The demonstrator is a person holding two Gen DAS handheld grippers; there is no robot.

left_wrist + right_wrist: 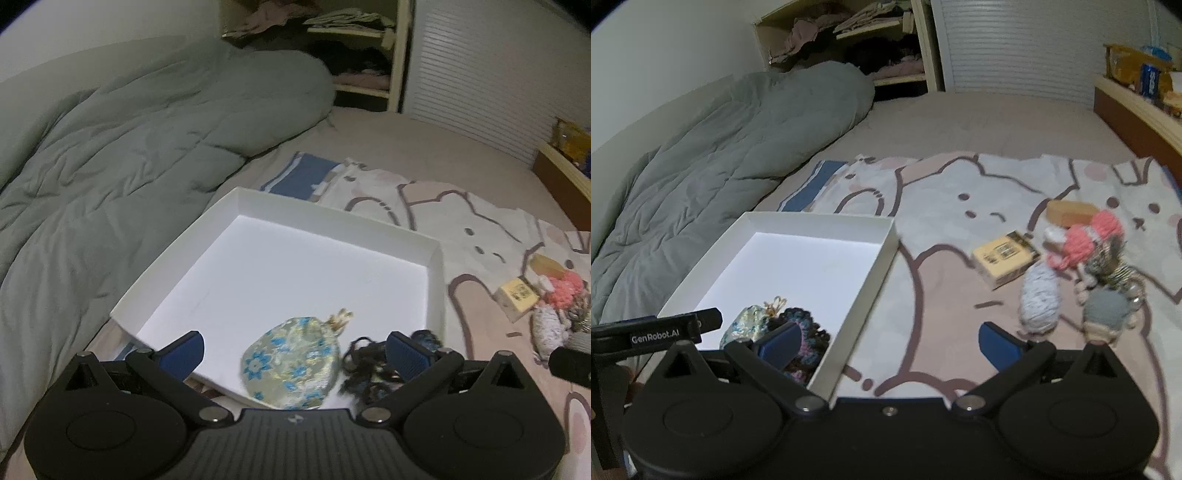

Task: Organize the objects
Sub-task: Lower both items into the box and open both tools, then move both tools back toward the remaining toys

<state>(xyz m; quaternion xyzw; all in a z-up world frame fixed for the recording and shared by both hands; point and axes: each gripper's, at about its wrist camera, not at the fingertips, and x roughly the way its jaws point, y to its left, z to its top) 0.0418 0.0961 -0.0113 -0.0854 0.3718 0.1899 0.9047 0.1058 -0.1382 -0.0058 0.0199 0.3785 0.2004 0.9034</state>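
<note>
A shallow white box (436, 280) (886, 251) lies on the bed. Inside its near end lie a blue-flowered brocade pouch (291, 365) (746, 328) and a dark crocheted piece (369, 365) (809, 343). My left gripper (295, 350) is open and empty, its fingers either side of the pouch, above the box's near edge. My right gripper (890, 343) is open and empty over the box's right wall and the blanket. To the right lie a tan carton (1004, 258) (517, 295), a grey yarn ball (1039, 299), a pink yarn toy (1082, 240), a small crochet doll (1104, 314) and a wooden block (1067, 212).
A grey-green duvet (129, 155) (720, 158) is bunched along the left of the bed. A cat-print blanket (960, 206) covers the mattress. A shelf with clothes (864, 40) stands at the back. A wooden ledge with packets (1137, 85) runs on the right.
</note>
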